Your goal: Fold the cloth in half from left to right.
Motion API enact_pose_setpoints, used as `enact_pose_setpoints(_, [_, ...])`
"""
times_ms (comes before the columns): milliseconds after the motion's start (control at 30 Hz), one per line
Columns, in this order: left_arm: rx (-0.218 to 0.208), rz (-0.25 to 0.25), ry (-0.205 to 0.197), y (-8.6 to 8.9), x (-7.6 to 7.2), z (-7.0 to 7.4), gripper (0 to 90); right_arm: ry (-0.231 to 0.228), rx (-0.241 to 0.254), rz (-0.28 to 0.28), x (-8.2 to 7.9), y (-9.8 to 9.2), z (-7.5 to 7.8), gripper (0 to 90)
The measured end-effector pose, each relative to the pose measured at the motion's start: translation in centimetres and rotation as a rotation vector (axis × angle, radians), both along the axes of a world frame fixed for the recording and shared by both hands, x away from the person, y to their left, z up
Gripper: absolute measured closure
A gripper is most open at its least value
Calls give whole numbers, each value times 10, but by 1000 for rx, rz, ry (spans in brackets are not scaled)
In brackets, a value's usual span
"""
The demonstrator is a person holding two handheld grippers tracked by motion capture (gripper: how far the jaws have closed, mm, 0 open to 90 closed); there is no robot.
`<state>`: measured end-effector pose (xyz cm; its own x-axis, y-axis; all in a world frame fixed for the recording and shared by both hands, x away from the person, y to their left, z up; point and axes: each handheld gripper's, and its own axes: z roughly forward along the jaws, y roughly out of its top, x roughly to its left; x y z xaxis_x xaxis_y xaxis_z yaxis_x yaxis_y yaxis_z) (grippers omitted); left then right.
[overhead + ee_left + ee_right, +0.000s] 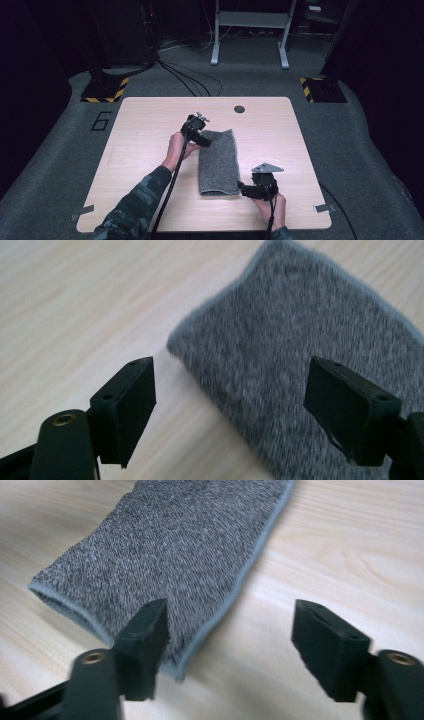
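Forearm in camouflage sleeve entering from the bottom of the high view, reaching forward to the far left corner of one folded grey towel [218,162]; second hand low at the near right corner, wrist barely past the table edge. Left gripper [204,141] angled toward the far end of the towel, jaws spread wide, nothing clamped between them; in the left gripper view, towel [300,375] lying flat under and between the open jaws, pads apparently clear of the cloth, though motion blur leaves contact uncertain. Right gripper [243,188] pointing left at the near end of the towel, jaws likewise released and wide apart; in the right gripper view, towel's [170,565] near hemmed corner beside the left-hand jaw, right-hand jaw over bare wood. Towel folded into a long strip, resting near the middle of the light wooden table [145,130], running from near edge toward far edge. Count: two grippers, two hands, one towel, one table.
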<state>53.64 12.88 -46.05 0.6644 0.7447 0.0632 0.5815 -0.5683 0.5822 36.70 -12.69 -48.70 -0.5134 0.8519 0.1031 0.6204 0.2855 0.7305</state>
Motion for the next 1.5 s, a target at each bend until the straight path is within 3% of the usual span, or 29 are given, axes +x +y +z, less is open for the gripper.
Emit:
enact_pose_setpoints(233, [-16, -11, 19, 13, -29, -16, 150, 8, -51, 64, 29, 18, -6, 165])
enact_pose_setpoints(367, [-22, -32, 18, 13, -52, -24, 134, 33, -67, 56, 41, 24, -13, 136])
enact_pose_setpoints(500, [-28, -68, 8, 9, -82, -29, 113, 40, -90, 61, 43, 26, -18, 121])
enact_pose_setpoints(633, [9, -116, 12, 5, -107, -38, 108, 36, -111, 68, 38, 27, -21, 115])
enact_pose_setpoints(700, [15, -113, 0, 4, -114, -41, 105, 32, -118, 70, 36, 27, -22, 114])
enact_pose_setpoints(800, [36, -115, -4, 7, -120, -45, 102, 33, -135, 74, 33, 29, -25, 113])
enact_pose_setpoints(967, [22, -114, -8, 10, -126, -48, 102, 47, -152, 77, 30, 31, -29, 111])
enact_pose_setpoints(1200, [14, -102, -20, 12, -132, -50, 103, 31, -168, 89, 25, 35, -30, 114])
enact_pose_setpoints(1500, [-38, -110, -16, 18, -148, -54, 103, 22, -170, 113, 11, 36, -31, 120])
